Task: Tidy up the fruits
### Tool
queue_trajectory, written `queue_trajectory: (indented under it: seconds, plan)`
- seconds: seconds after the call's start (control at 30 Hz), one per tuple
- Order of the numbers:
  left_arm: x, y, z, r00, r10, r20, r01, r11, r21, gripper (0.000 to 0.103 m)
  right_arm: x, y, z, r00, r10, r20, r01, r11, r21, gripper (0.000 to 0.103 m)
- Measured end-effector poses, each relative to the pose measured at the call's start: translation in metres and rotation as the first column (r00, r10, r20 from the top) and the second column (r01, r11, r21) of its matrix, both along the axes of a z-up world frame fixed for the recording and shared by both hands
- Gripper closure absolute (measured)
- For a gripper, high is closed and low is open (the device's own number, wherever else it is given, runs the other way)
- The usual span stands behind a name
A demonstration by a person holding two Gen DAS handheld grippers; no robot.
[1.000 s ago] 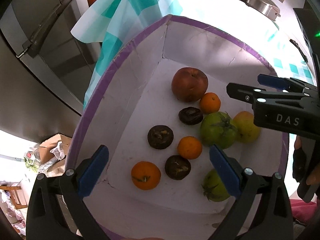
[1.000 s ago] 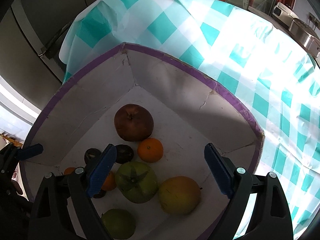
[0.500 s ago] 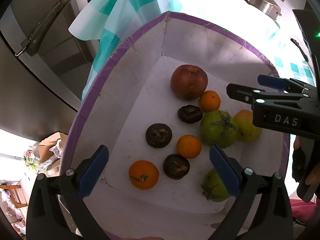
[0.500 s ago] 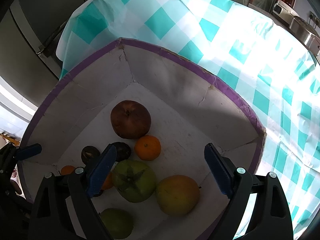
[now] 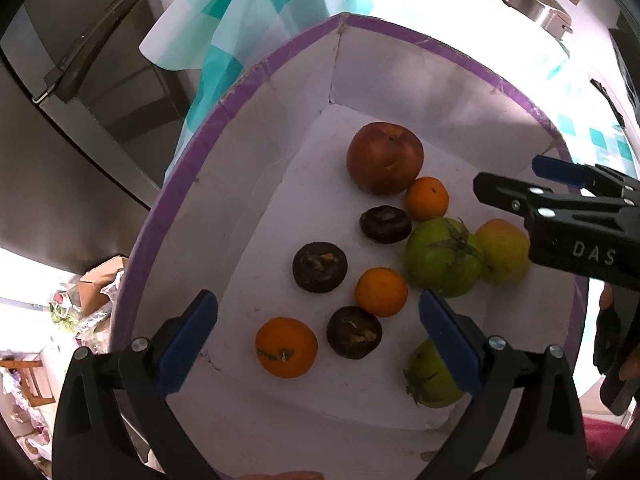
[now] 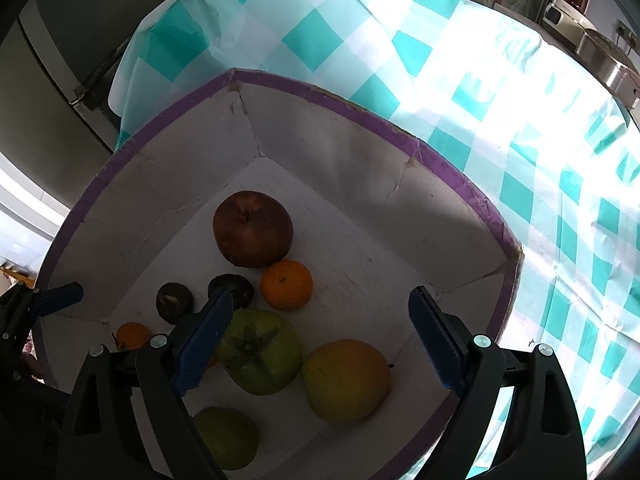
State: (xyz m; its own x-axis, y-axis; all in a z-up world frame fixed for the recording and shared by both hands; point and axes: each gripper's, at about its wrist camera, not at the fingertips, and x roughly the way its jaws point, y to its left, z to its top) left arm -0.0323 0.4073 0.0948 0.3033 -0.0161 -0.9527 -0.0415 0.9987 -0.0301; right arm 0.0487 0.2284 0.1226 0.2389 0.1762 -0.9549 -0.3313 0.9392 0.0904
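A white box with a purple rim (image 5: 188, 168) (image 6: 360, 112) holds several fruits: a dark red pomegranate (image 5: 384, 163) (image 6: 252, 229), three oranges (image 5: 286, 347), dark brown round fruits (image 5: 319, 267), green persimmons (image 5: 442, 256) (image 6: 260, 350) and a yellow-green apple (image 6: 346, 380). My left gripper (image 5: 316, 336) is open and empty above the box's near end. My right gripper (image 6: 318, 336) is open and empty above the box's right side; it shows in the left wrist view (image 5: 560, 216).
The box sits on a table with a teal-and-white checked cloth (image 6: 460, 92). A steel fridge (image 5: 80, 100) stands at the left. A metal pot (image 5: 536, 0) stands on the far counter. Cardboard and clutter (image 5: 88, 292) lie on the floor at the lower left.
Both grippers have drifted slightly over the box; the fruits appear a little lower in the right wrist view. Both stay open and empty. No fruit has moved.
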Motion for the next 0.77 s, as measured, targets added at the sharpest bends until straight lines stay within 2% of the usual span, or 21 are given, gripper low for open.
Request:
queue_trajectory:
  seconds: [0.17, 0.33, 0.43, 0.5, 0.57, 0.6, 0.67, 0.77]
  plan:
    - [0.000, -0.001, 0.002, 1.000, 0.025, 0.012, -0.026, 0.999, 0.042, 0.002, 0.000, -0.001, -0.001, 1.000, 0.016, -0.002, -0.015, 1.000, 0.013, 0.016]
    - [-0.002, -0.001, 0.006, 0.996, 0.085, 0.035, -0.088, 0.991, 0.101, 0.002, 0.000, -0.001, 0.000, 0.998, 0.064, 0.002, -0.064, 0.997, 0.037, 0.016]
    - [-0.009, -0.003, 0.017, 0.985, 0.135, 0.105, -0.150, 0.978, 0.144, 0.002, -0.003, 0.000, 0.006, 0.994, 0.104, 0.013, -0.105, 0.992, 0.065, 0.016]
    - [-0.018, -0.015, 0.035, 0.971, 0.179, 0.157, -0.207, 0.959, 0.193, 0.002, -0.010, -0.009, 0.026, 0.989, 0.138, 0.061, -0.144, 0.982, 0.124, 0.016]
    - [-0.029, -0.048, 0.065, 0.957, 0.184, 0.225, -0.235, 0.945, 0.226, 0.002, -0.021, -0.029, 0.054, 0.977, 0.153, 0.150, -0.178, 0.969, 0.172, 0.016]
    - [-0.034, -0.067, 0.077, 0.950, 0.181, 0.256, -0.242, 0.943, 0.229, 0.002, -0.029, -0.049, 0.074, 0.963, 0.139, 0.229, -0.185, 0.964, 0.193, 0.016]
    - [-0.043, -0.109, 0.097, 0.934, 0.164, 0.319, -0.240, 0.946, 0.216, 0.002, -0.041, -0.103, 0.100, 0.943, 0.064, 0.328, -0.150, 0.958, 0.244, 0.016]
    - [-0.054, -0.188, 0.107, 0.914, 0.099, 0.392, -0.187, 0.963, 0.194, 0.002, -0.051, -0.185, 0.098, 0.941, -0.066, 0.331, -0.027, 0.963, 0.269, 0.016]
